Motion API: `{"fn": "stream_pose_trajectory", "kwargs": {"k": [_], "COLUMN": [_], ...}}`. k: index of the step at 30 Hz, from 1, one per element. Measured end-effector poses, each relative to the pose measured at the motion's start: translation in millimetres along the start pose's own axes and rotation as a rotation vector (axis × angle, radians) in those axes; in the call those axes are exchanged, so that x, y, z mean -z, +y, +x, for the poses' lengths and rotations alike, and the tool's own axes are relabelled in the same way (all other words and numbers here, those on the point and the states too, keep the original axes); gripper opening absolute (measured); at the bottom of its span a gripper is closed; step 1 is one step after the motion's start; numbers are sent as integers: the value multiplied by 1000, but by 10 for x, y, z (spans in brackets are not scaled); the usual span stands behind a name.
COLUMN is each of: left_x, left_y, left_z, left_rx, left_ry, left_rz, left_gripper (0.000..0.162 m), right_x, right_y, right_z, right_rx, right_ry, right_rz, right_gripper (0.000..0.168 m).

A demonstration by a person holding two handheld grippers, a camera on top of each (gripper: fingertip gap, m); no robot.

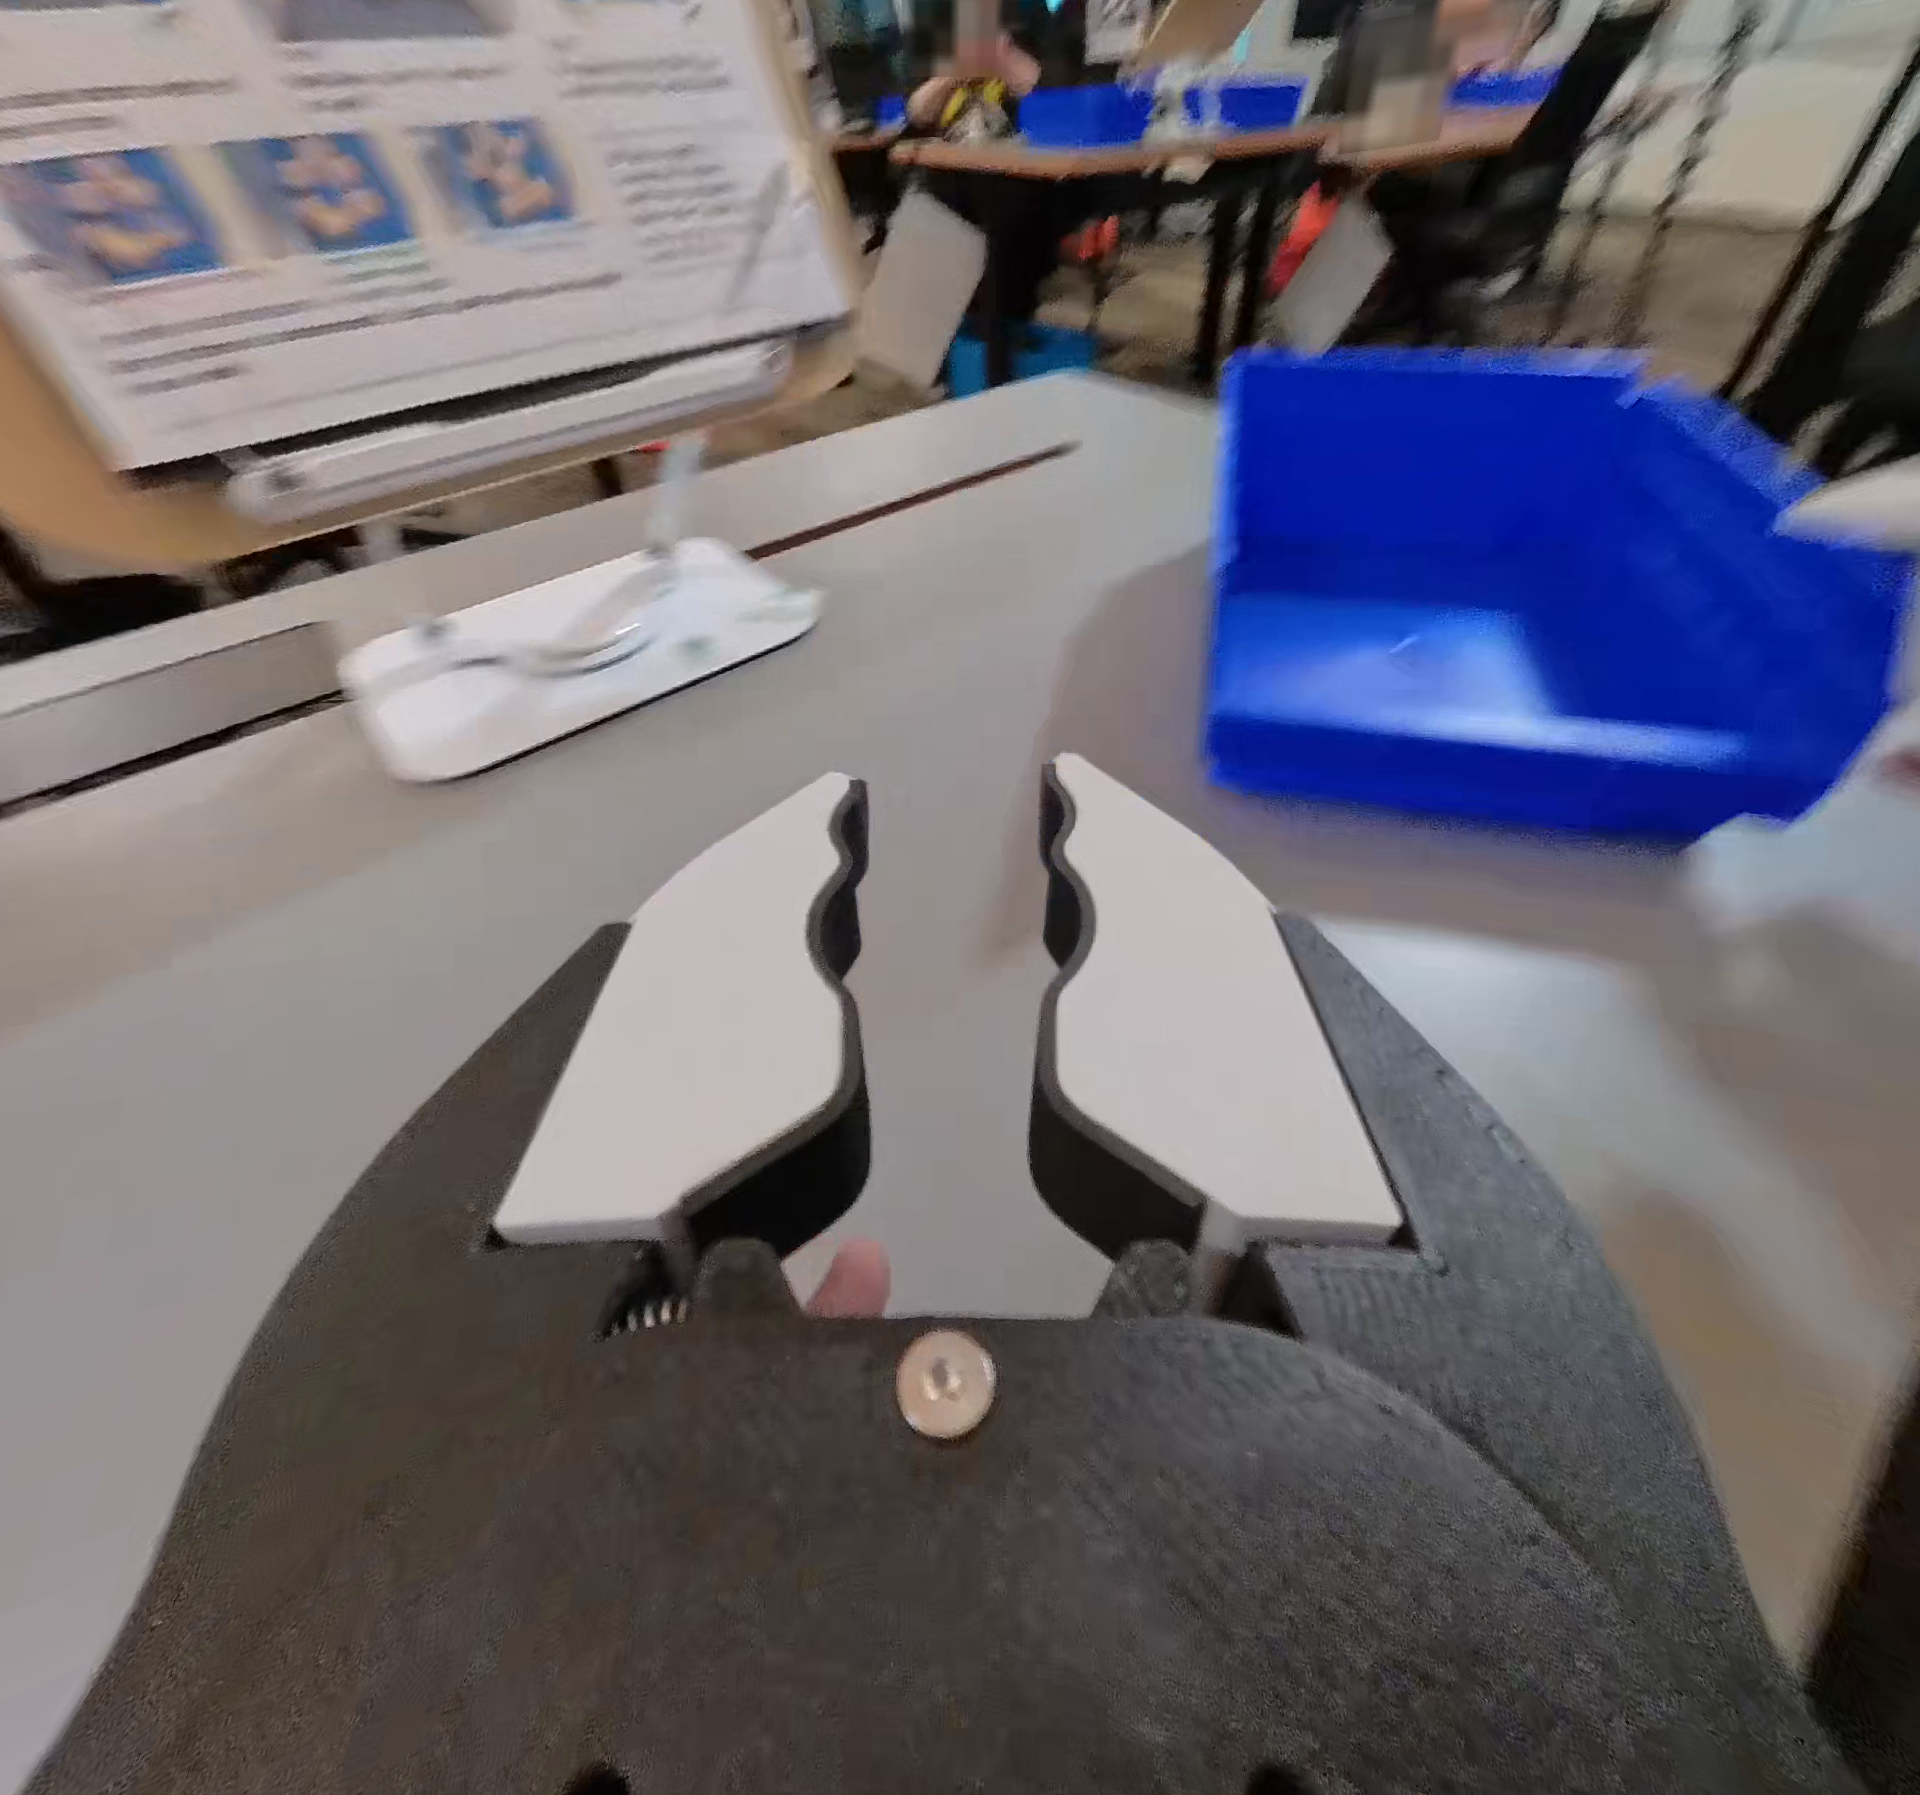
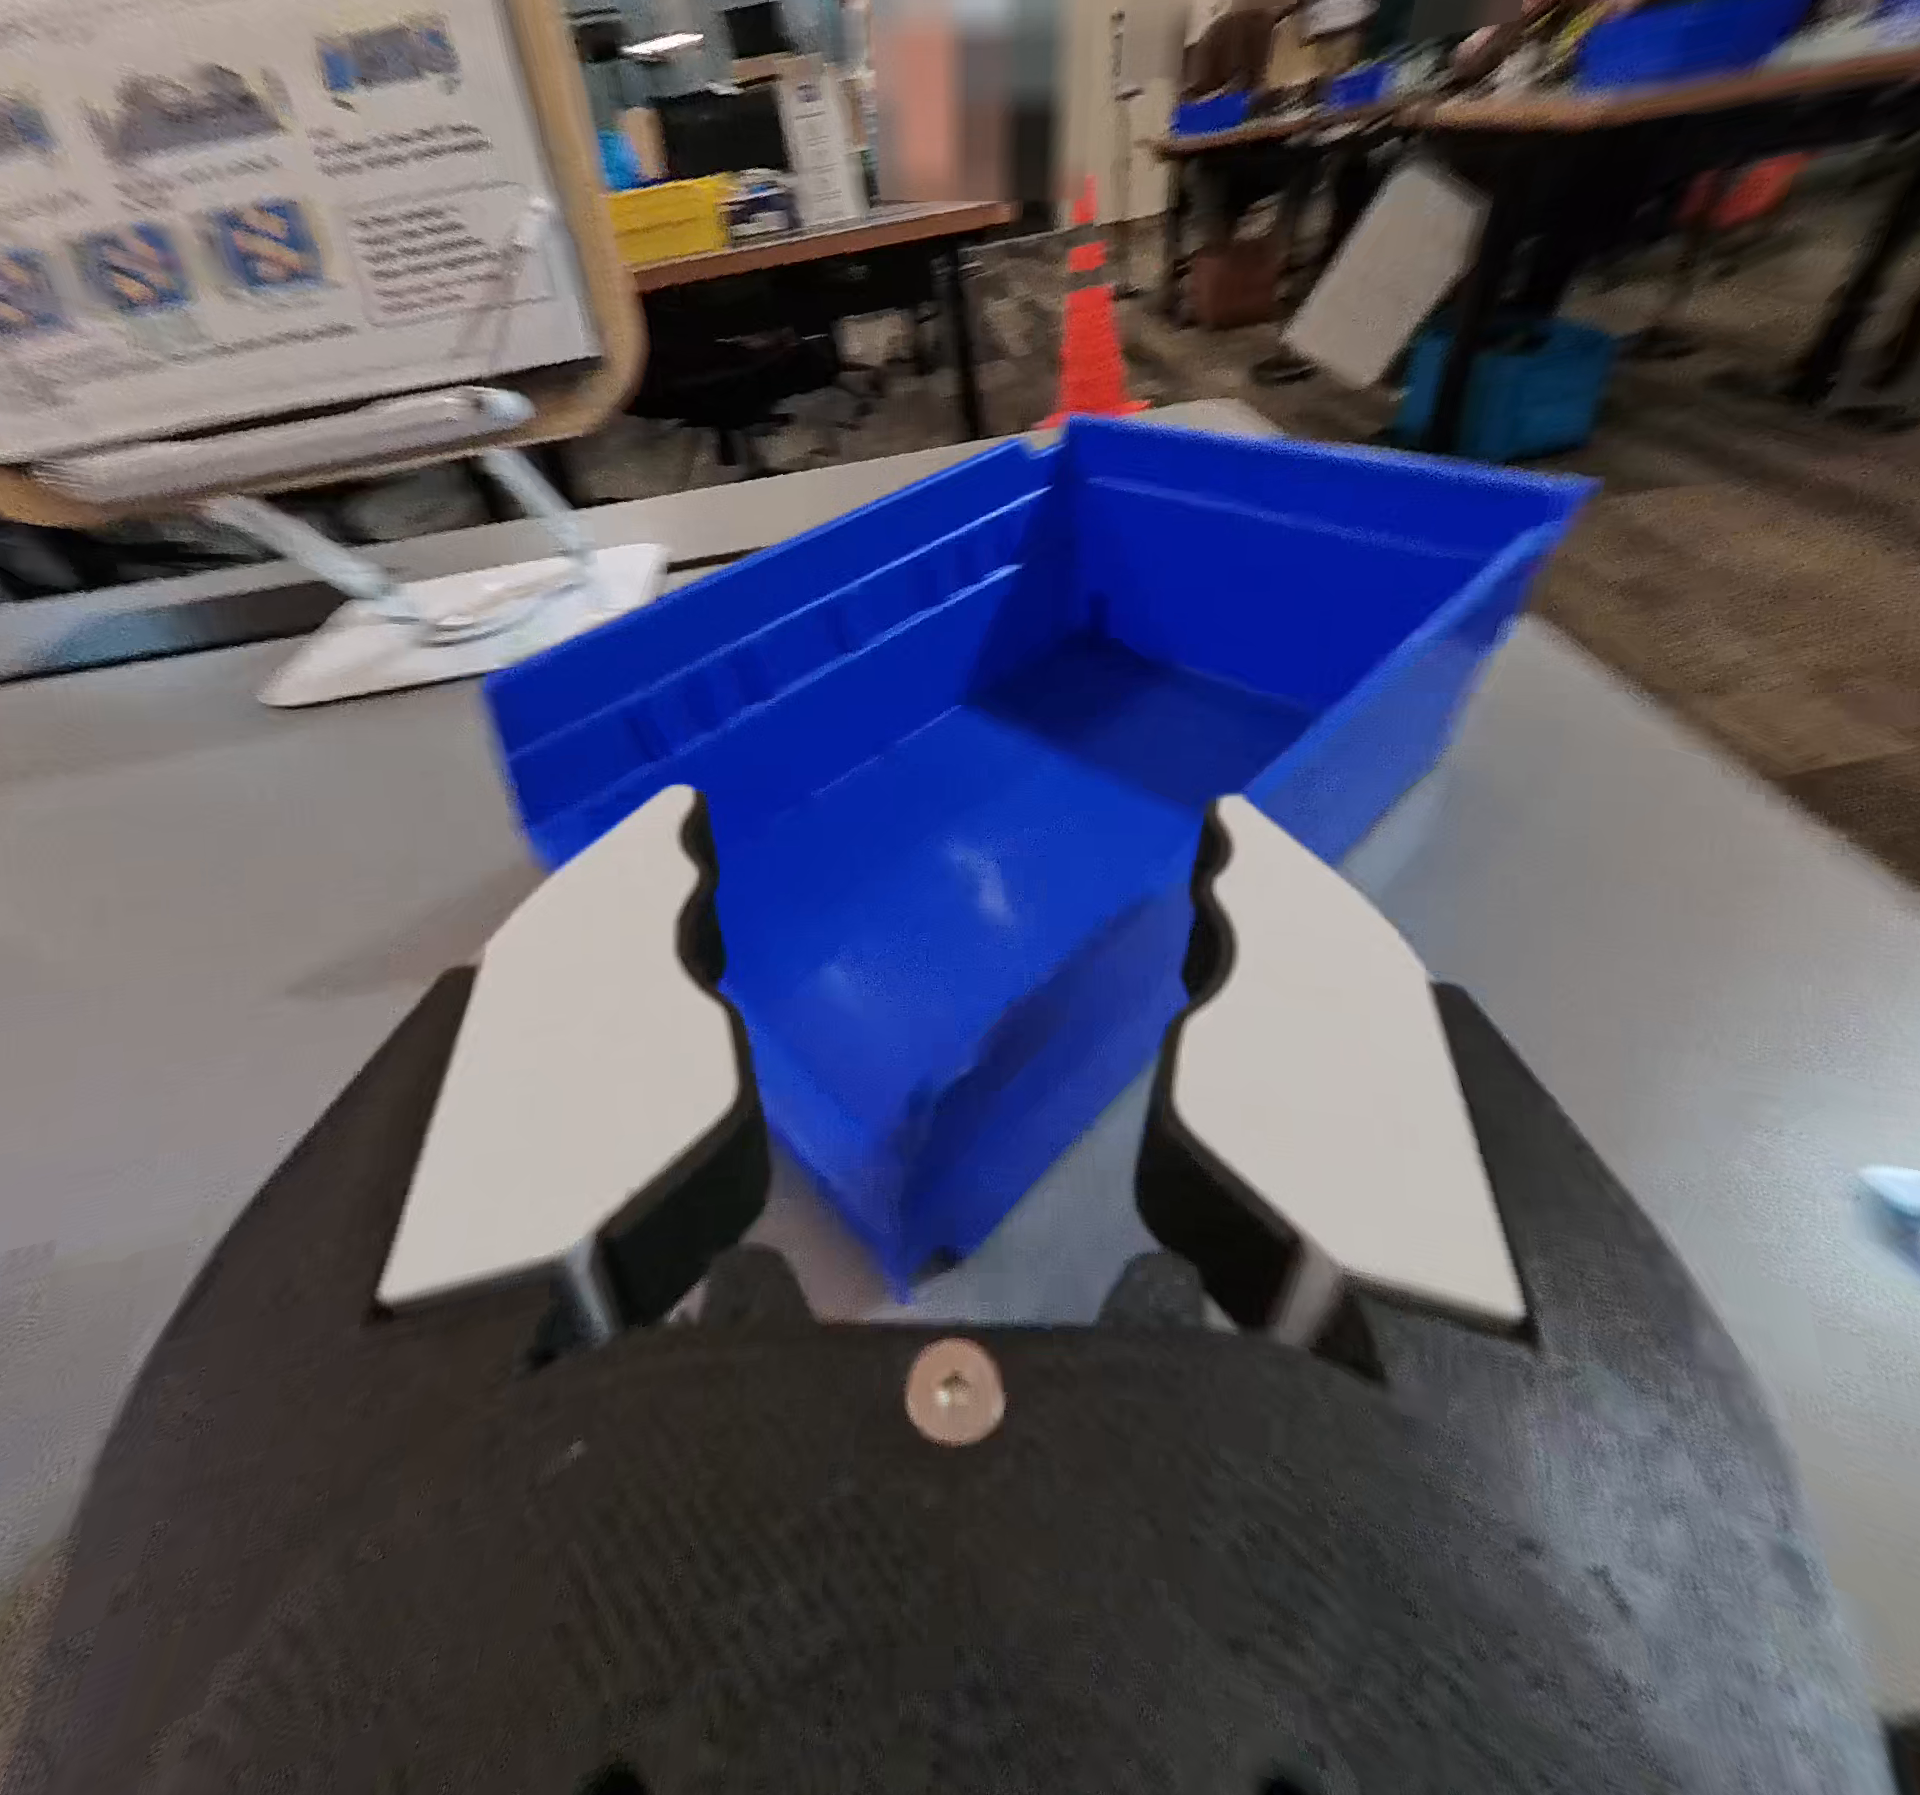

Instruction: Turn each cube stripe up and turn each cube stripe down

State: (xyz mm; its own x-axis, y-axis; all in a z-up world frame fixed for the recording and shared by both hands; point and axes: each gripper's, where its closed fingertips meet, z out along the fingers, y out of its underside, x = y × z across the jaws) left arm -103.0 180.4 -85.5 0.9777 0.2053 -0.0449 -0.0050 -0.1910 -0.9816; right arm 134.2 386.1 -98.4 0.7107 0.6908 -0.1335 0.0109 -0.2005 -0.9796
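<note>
Grey table, blue bin apparently empty. No cubes in view; heft and grip faces impossible to judge. Left gripper slightly parted, right gripper wide; both holding nothing.

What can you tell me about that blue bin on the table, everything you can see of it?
The blue bin looks like glossy moulded plastic: an open-topped box with tall walls, ridges along the upper part of one long wall, and a lower front lip. It stands upright on the grey table, turned at an angle. What shows of its inside is bare; no cubes are in view. The right tool sits open near its front corner, and nothing visibly grips it.
</note>
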Motion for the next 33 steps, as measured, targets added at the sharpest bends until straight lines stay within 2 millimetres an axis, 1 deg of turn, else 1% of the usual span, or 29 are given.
{"fn": "stream_pose_trajectory", "kwargs": {"k": [1, 2, 3, 4, 5, 6, 7, 8, 9, 12, 13, 14, 15, 16, 17, 18, 19, 21, 23, 25, 27, 28, 33], "left_x": [71, 136, 188, 222, 229, 223, 221, 226, 238, 265, 270, 274, 278, 280, 281, 282, 283, 297, 327, 365, 391, 396, 427], "left_y": [156, 336, 515, 655, 720, 707, 651, 593, 566, 596, 587, 581, 588, 603, 616, 626, 632, 634, 621, 601, 613, 631, 649], "left_z": [-218, -422, -629, -806, -906, -954, -980, -994, -1008, -1060, -1086, -1115, -1138, -1159, -1173, -1183, -1197, -1235, -1295, -1365, -1421, -1438, -1523], "left_rx": [-59, -128, -182, -198, -179, -133, -73, -13, 37, 106, 112, 117, 124, 133, 145, 156, 165, 173, 176, 172, 169, 173, 196], "left_ry": [-50, -99, -155, -198, -201, -189, -180, -173, -170, -169, -180, -193, -203, -212, -218, -219, -222, -234, -258, -288, -311, -316, -349], "left_rz": [-28, -67, -116, -160, -195, -205, -184, -143, -111, -120, -114, -106, -105, -110, -111, -112, -114, -113, -106, -92, -99, -107, -114], "left_gripper": [26, 23, 21, 21, 24, 29, 31, 29, 27, 28, 28, 27, 26, 26, 26, 26, 26, 26, 26, 25, 25, 26, 26], "right_x": [23, 68, 110, 119, 82, 19, -30, -37, -27, -46, -74, -113, -169, -234, -295, -315, -320, -317, -315, -343, -395, -427, -584], "right_y": [-61, -148, -219, -244, -190, -65, 17, 35, 25, 35, 74, 138, 233, 356, 473, 513, 513, 459, 405, 368, 327, 307, 231], "right_z": [93, 167, 193, 151, 92, 109, 206, 294, 324, 207, 214, 264, 323, 366, 354, 316, 322, 476, 656, 813, 987, 1043, 1207], "right_rx": [48, 71, 65, 57, 78, 132, 165, 166, 162, 165, 152, 122, 78, 28, -28, -105, -163, -147, -49, 52, 104, 126, 204], "right_ry": [87, 150, 173, 149, 116, 136, 210, 276, 300, 201, 186, 191, 187, 160, 92, 12, -23, 20, 93, 148, 218, 230, 246], "right_rz": [27, 65, 97, 109, 81, 12, -44, -68, -59, -56, -80, -125, -184, -246, -300, -323, -328, -292, -275, -277, -273, -270, -256], "right_gripper": [89, 85, 80, 75, 76, 81, 83, 68, 64, 80, 80, 78, 82, 79, 90, 90, 82, 65, 46, 33, 18, 14, 8]}}
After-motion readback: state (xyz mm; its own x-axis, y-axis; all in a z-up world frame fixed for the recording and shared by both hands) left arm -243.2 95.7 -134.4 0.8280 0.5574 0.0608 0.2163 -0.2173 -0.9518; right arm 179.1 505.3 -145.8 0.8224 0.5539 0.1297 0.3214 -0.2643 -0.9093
